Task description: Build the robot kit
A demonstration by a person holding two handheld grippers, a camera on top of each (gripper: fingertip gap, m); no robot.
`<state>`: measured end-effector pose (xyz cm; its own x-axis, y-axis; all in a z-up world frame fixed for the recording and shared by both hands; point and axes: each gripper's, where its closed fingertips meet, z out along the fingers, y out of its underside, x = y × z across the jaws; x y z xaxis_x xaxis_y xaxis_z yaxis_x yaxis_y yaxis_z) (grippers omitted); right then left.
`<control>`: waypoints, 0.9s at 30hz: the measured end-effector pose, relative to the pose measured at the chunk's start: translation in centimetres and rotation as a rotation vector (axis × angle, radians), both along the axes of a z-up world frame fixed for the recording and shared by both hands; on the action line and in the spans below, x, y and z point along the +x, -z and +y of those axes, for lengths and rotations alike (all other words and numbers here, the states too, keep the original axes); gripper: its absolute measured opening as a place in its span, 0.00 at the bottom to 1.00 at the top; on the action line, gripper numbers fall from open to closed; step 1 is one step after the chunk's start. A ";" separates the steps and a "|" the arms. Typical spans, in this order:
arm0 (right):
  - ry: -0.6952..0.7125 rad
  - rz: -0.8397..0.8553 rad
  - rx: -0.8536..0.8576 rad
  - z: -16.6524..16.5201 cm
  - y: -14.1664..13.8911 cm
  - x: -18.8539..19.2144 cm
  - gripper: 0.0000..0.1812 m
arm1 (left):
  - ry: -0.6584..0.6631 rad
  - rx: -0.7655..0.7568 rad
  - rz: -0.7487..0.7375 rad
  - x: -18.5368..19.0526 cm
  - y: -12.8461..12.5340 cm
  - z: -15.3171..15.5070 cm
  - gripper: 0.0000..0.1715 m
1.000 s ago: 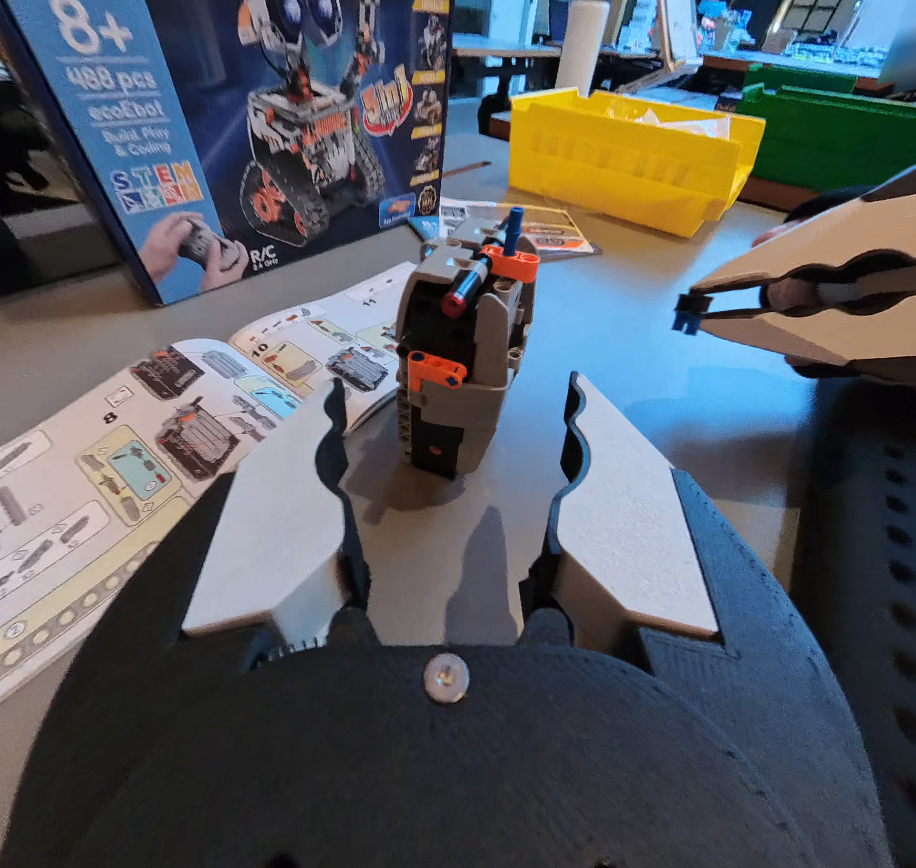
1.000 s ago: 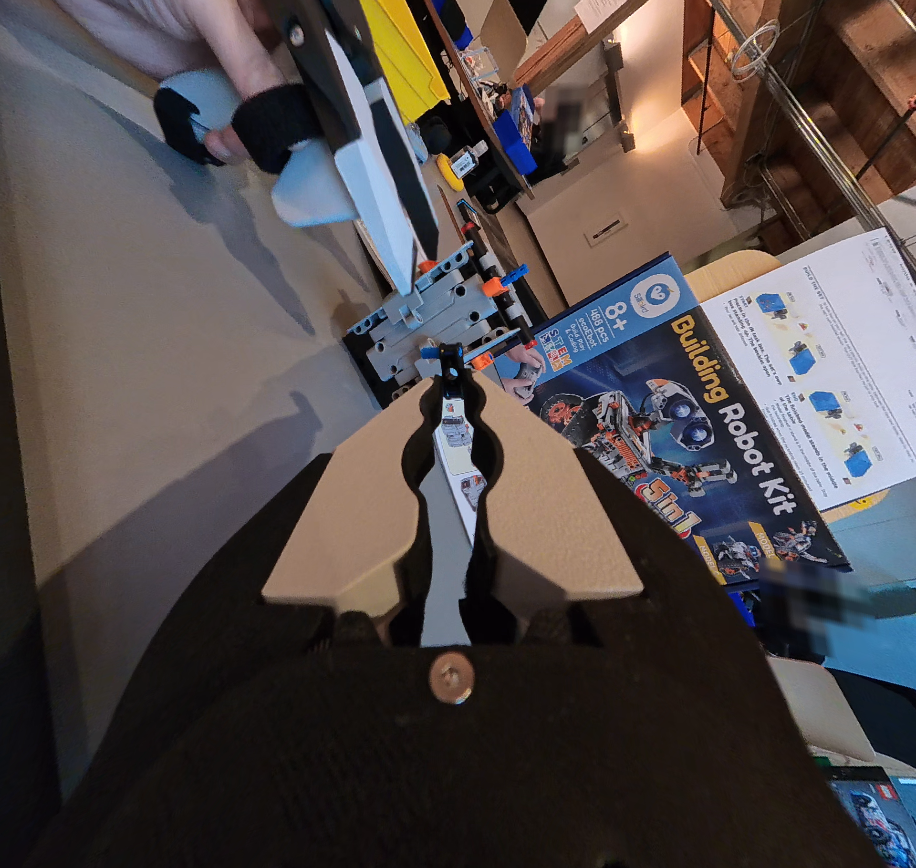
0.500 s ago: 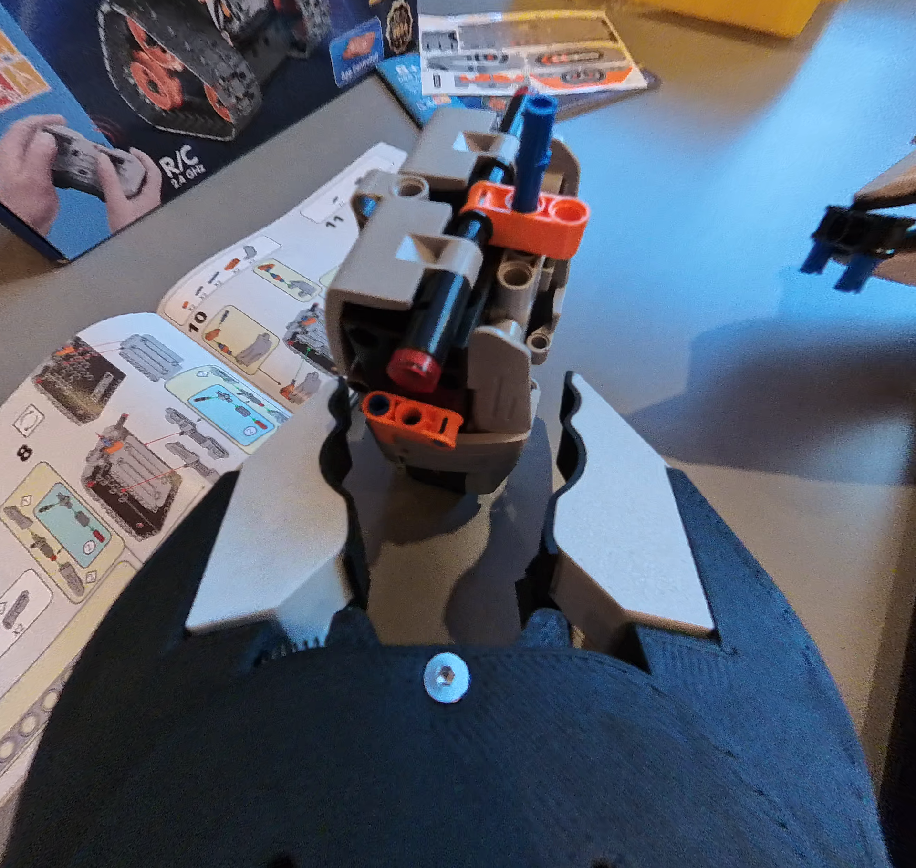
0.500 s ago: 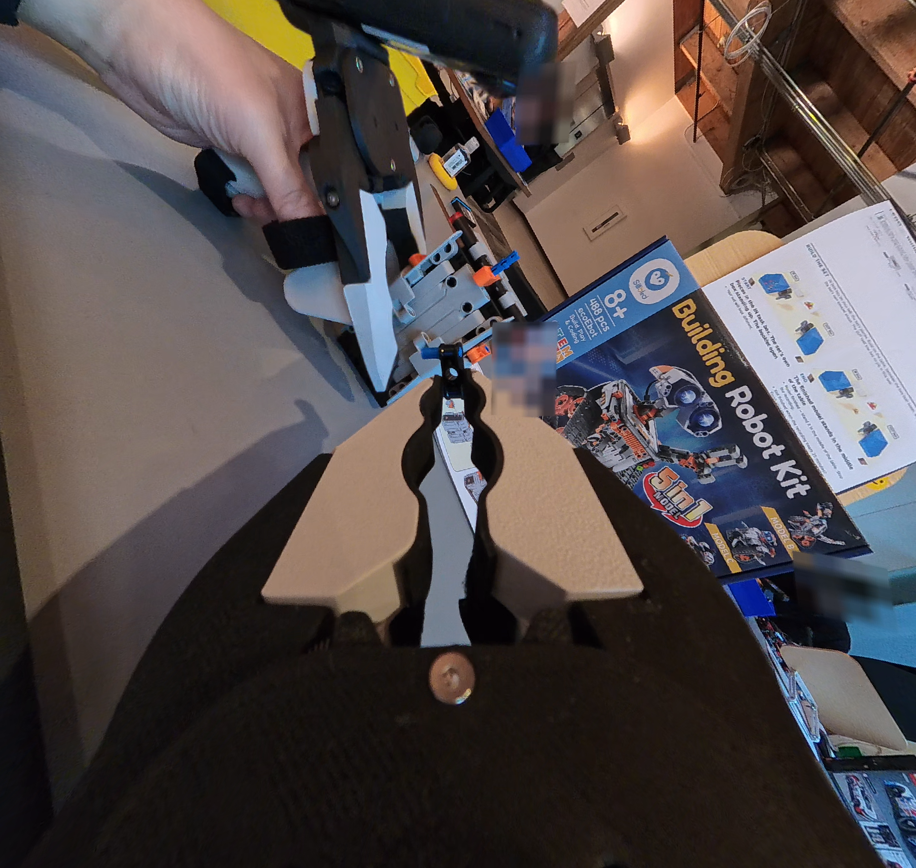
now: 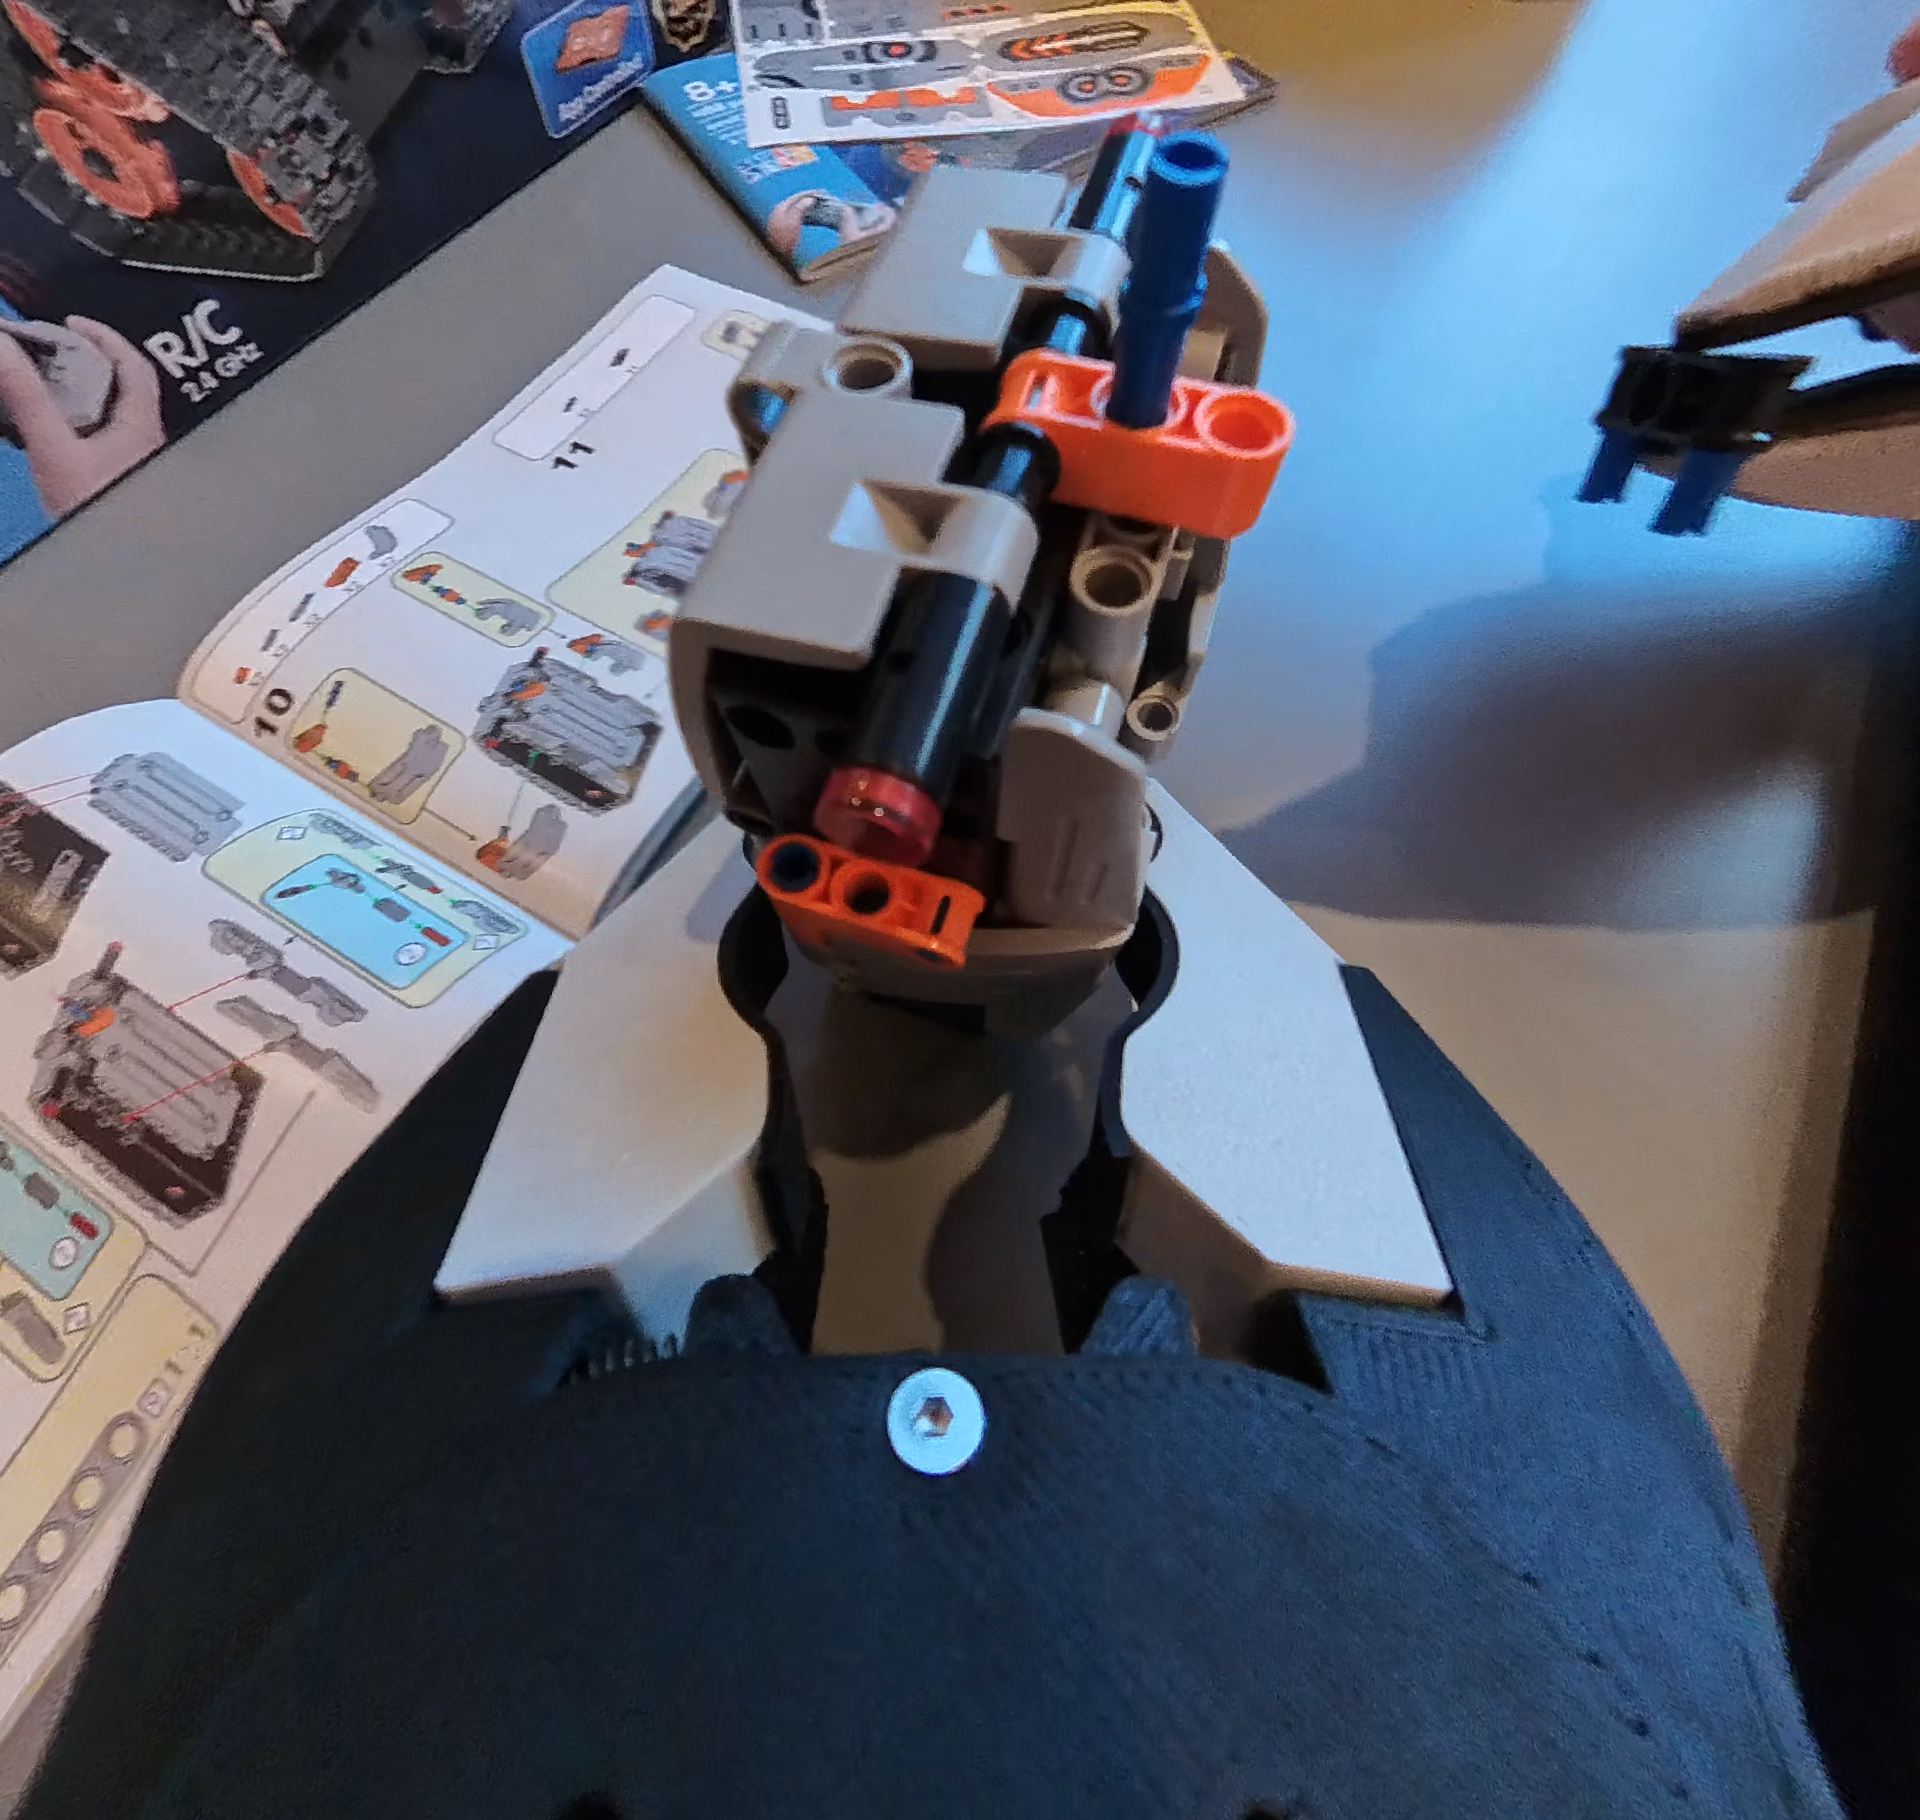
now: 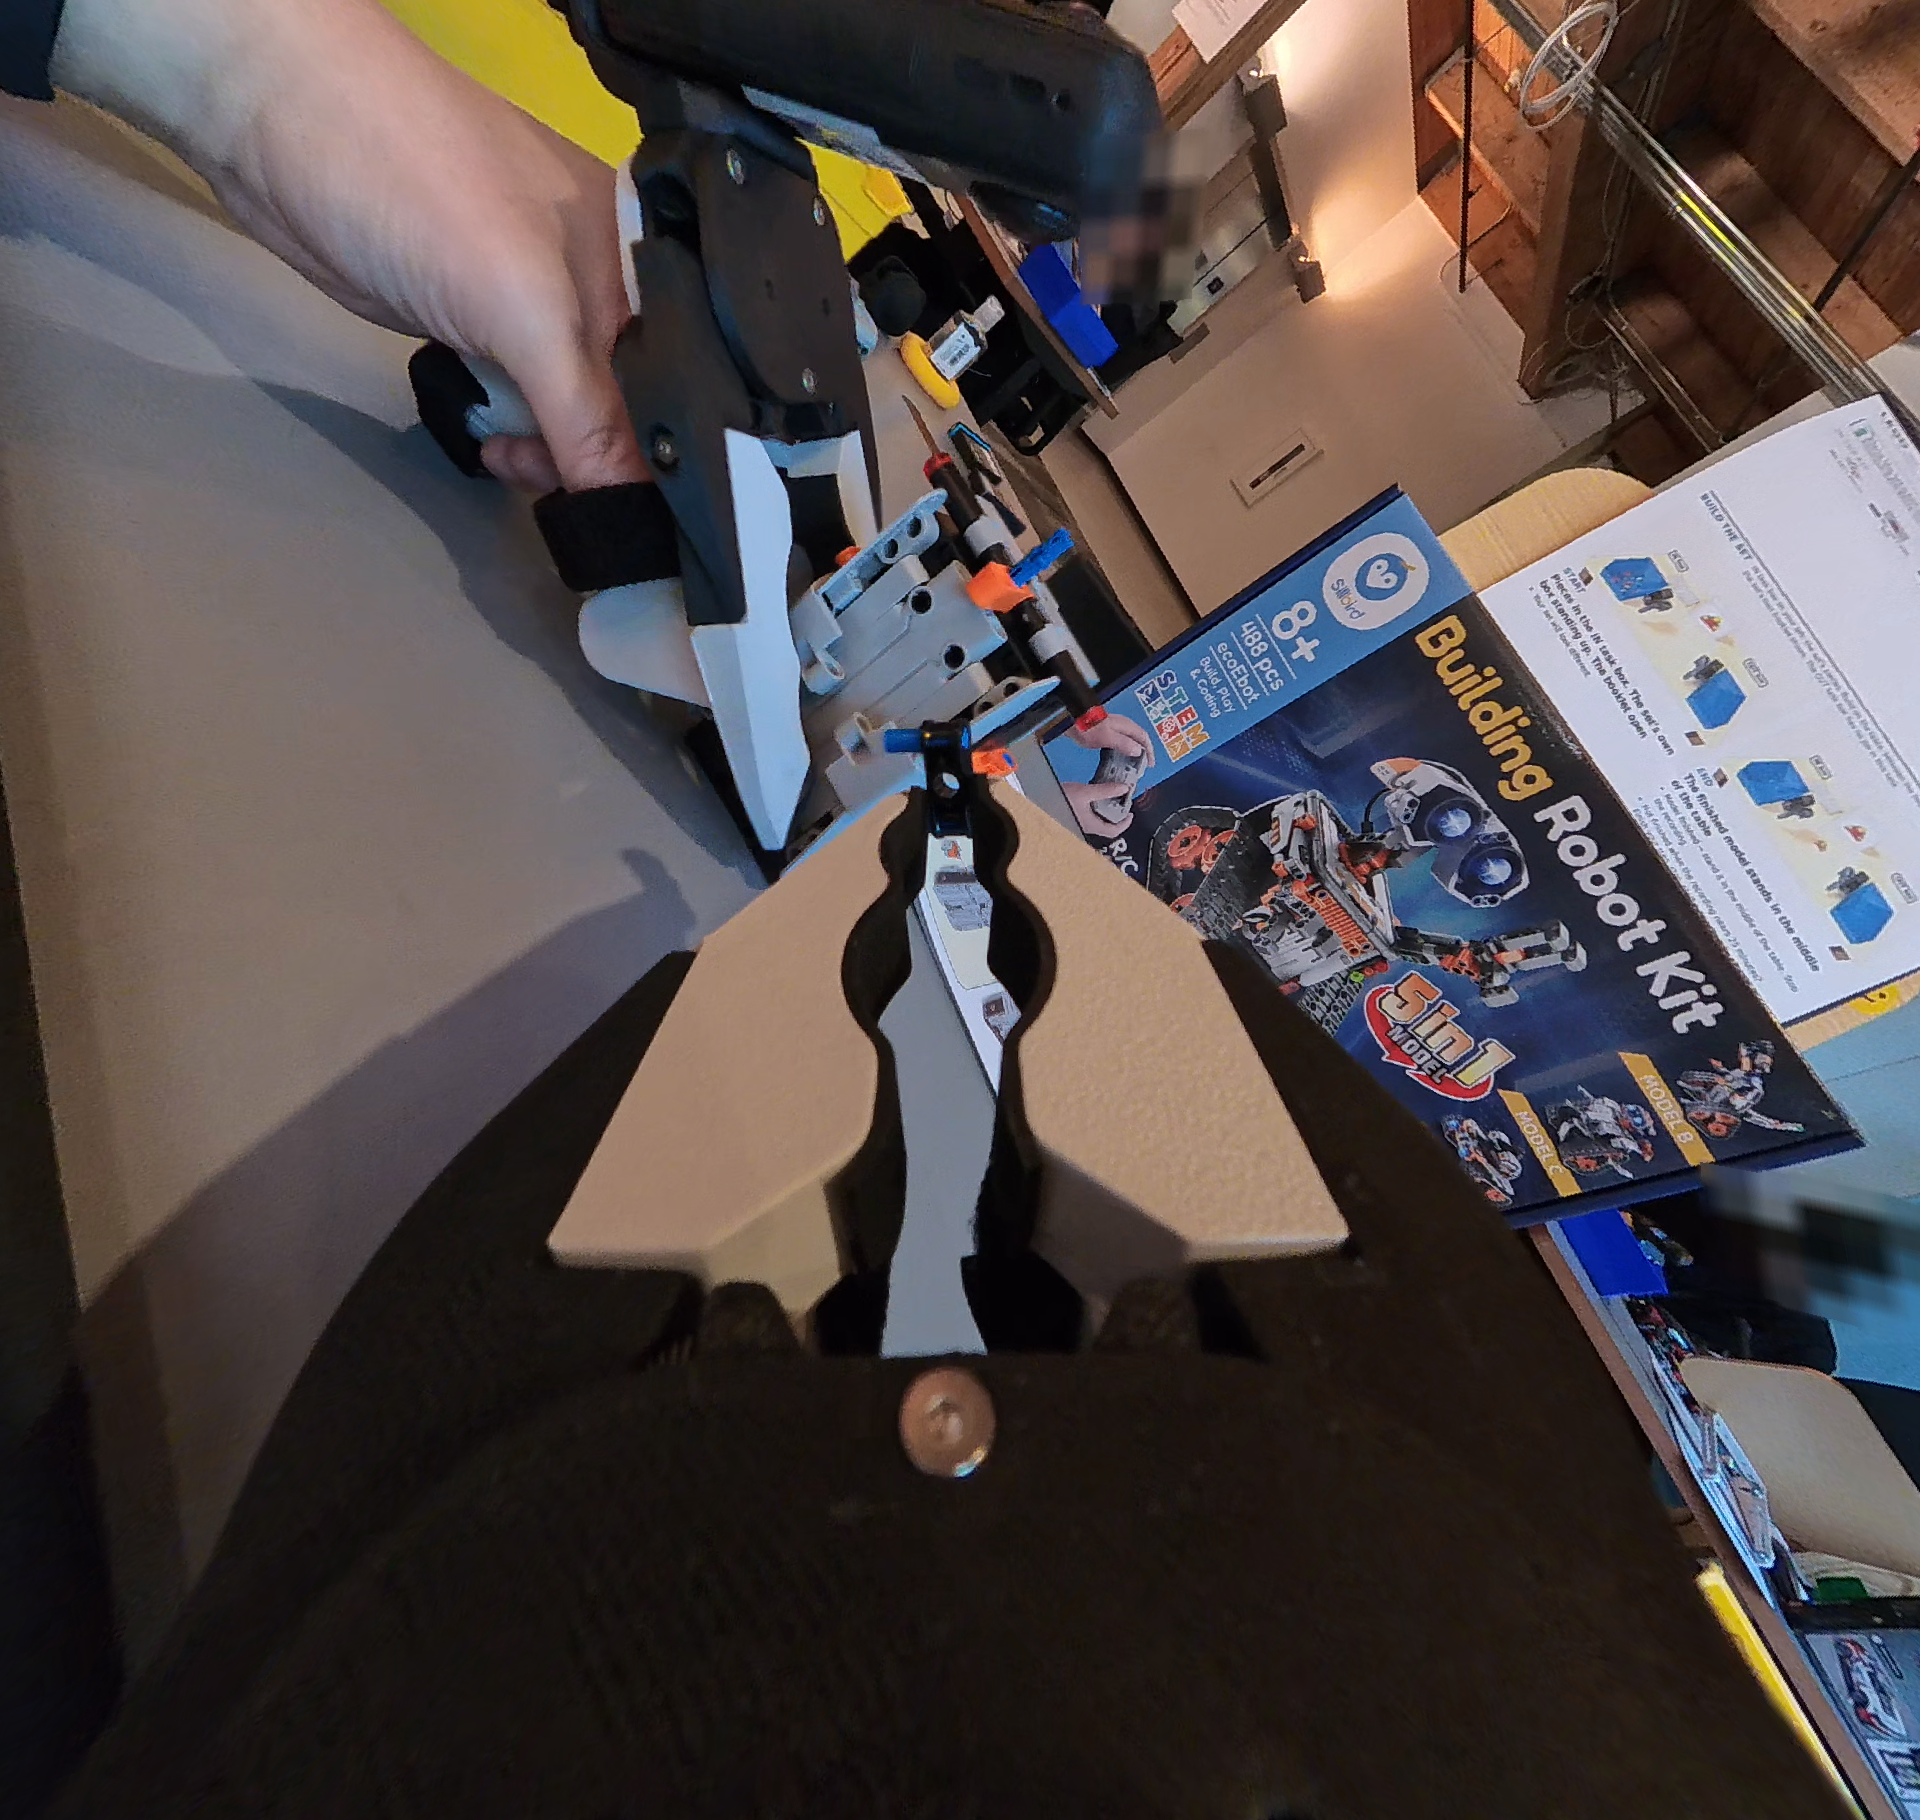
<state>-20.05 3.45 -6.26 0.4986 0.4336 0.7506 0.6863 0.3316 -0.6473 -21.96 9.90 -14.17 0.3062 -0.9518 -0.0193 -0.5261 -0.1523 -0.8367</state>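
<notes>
Grey tabletop [image 5: 1403, 108] is filling both views, with wooden shelving and a cluttered workshop showing at the upper right of the right wrist view. Lying at the left of the left wrist view is an open instruction booklet [image 5: 312, 783]; a dark blue kit box [image 6: 1455, 887] is standing at centre right of the right wrist view.

At the centre of the left wrist view, the left gripper [image 5: 940, 923] is closing its pale fingers around the base of a grey brick model [image 5: 935, 575] that carries orange beams, a black axle and a blue pin. Whether the grip is firm, I cannot tell.

Reaching in from that view's right edge, well apart from the model, the right gripper [image 6: 948, 804] is pinching a small black connector [image 5: 1688, 414] with two blue pegs at its very tips.

The connector seems likely to twist or pop free, being held so shallowly, and the tall model could tip if pushed from the side.
</notes>
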 end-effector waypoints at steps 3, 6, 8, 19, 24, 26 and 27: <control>-0.024 -0.005 0.010 -0.6 -0.1 -0.4 0.04 | 0.030 0.010 0.004 0.0 0.0 -1.4 0.37; -0.041 -0.028 0.025 -1.1 0.0 -1.0 0.04 | 0.025 0.007 0.004 0.0 0.0 -2.7 0.37; -0.036 -0.059 0.037 -1.3 0.2 -1.4 0.04 | 0.004 0.008 0.004 0.0 0.0 -3.4 0.37; 0.047 -0.296 0.179 -1.2 1.5 -3.7 0.04 | 0.000 0.067 0.023 -0.1 0.0 -4.9 0.44; 0.057 -0.304 0.209 -0.6 1.2 -3.0 0.04 | 0.004 0.023 -0.015 -0.2 -0.3 -4.8 0.37; 0.051 -0.302 0.208 -0.5 1.2 -3.1 0.04 | 0.017 -0.011 -0.030 -0.1 -0.4 -4.8 0.35; 0.048 -0.306 0.210 -0.5 1.2 -3.1 0.04 | 0.022 -0.023 -0.035 -0.1 -0.4 -4.7 0.35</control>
